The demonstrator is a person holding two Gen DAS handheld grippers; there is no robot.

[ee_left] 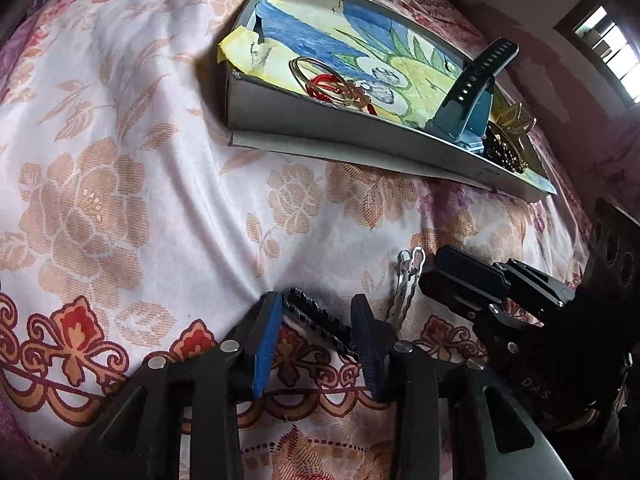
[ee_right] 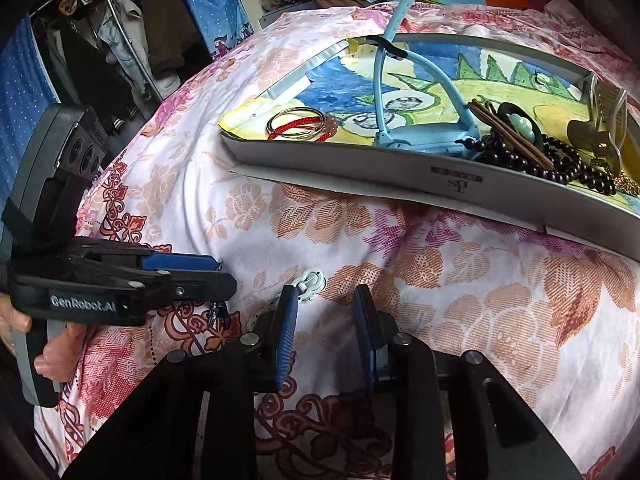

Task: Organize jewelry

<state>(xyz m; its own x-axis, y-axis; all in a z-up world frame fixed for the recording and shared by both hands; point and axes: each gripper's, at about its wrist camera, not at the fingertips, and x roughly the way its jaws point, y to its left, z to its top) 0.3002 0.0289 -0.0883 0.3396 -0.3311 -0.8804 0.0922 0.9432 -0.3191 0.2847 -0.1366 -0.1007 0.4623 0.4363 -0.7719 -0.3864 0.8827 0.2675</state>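
Observation:
A shallow grey box [ee_left: 320, 120] [ee_right: 360, 172] lined with a coloured drawing lies on the floral bedsheet. It holds bangles with a red cord [ee_left: 320, 80] [ee_right: 298, 122], a blue watch [ee_left: 472, 96] [ee_right: 420, 136], dark beads [ee_right: 560, 160] and gold pieces. A dark patterned hair clip [ee_left: 320, 320] lies on the sheet between the open jaws of my left gripper [ee_left: 316, 320]. A white hair clip [ee_left: 408, 280] [ee_right: 310, 282] lies beside it, just past the left fingertip of my right gripper [ee_right: 326, 316], which is open. The left gripper also shows in the right wrist view [ee_right: 216, 276].
The bedsheet [ee_left: 140, 160] bulges in soft folds around the box. Hanging clothes and a blue dotted curtain [ee_right: 120, 40] stand past the bed's left edge. A window [ee_left: 608, 52] is at the far right.

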